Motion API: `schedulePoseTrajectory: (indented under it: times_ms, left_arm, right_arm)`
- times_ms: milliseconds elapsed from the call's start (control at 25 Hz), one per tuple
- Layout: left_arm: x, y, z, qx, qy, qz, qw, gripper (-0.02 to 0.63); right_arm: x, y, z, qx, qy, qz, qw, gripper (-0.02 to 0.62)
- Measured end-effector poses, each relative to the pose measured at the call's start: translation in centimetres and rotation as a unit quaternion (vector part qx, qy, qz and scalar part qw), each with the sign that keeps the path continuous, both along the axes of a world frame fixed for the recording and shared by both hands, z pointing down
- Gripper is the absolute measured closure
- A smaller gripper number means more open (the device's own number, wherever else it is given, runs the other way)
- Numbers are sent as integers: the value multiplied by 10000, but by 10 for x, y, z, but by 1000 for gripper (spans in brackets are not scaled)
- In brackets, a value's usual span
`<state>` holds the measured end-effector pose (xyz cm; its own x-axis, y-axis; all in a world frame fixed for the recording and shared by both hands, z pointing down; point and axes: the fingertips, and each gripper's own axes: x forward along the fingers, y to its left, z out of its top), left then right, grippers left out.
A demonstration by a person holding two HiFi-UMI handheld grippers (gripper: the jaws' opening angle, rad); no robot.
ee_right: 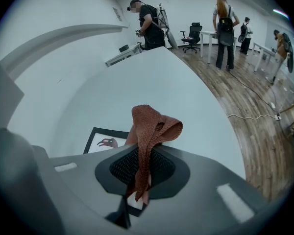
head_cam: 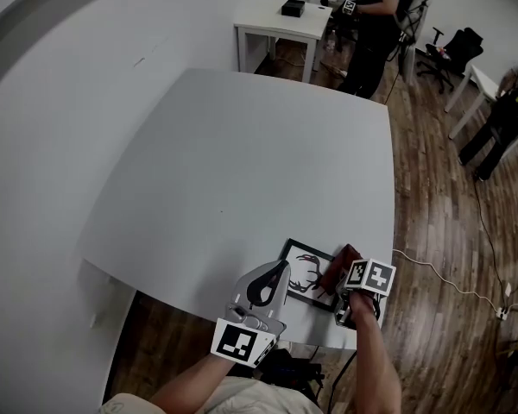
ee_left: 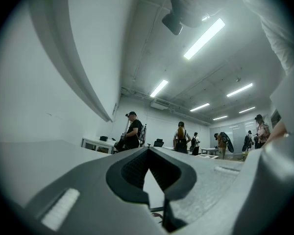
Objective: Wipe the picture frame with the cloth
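Cloth (ee_right: 154, 126) pinched in right claw (ee_right: 143, 154) hides part of picture frame (ee_right: 102, 140); left claw (ee_left: 148, 150) closed, empty.

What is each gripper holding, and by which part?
Right gripper pinches the reddish-brown knitted cloth along a bunched fold; left gripper, jaws together, holds nothing.

The left gripper (ee_left: 149, 151) fills the lower half of the frame. Its two grey jaws meet at their tips with nothing held between them, and a narrow triangular gap below the tips shows a pale surface (ee_left: 153, 190). Beyond the tips, across mid-frame, several people stand in a bright room, the nearest a person in dark clothes and a cap (ee_left: 133, 133) beside a white side table (ee_left: 95, 143) at centre left, while long ceiling lights (ee_left: 204, 38) run across the upper right.
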<state>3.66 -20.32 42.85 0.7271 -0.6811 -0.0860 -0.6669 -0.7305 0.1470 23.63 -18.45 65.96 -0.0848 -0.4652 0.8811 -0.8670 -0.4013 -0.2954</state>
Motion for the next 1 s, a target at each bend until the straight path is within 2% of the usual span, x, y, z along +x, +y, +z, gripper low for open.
schedulePoseTrajectory:
  times_ms: [120, 480, 720, 1000]
  left_arm:
    - [6, 4, 5, -113, -137, 98, 9998, 606]
    - [9, 4, -5, 86, -6, 49, 10000, 606]
    - [-2, 0, -5, 67, -14, -77, 9999, 606]
    - [-18, -6, -11, 162, 53, -334, 9993, 606]
  right_arm:
    - [9, 6, -1, -27, 36, 54, 10000, 533]
    - [8, 9, -7, 128, 3, 71, 9999, 534]
    - [-26, -3, -32, 533, -225, -168, 9982, 534]
    - [-82, -24, -52, 831, -879, -518, 9913, 534]
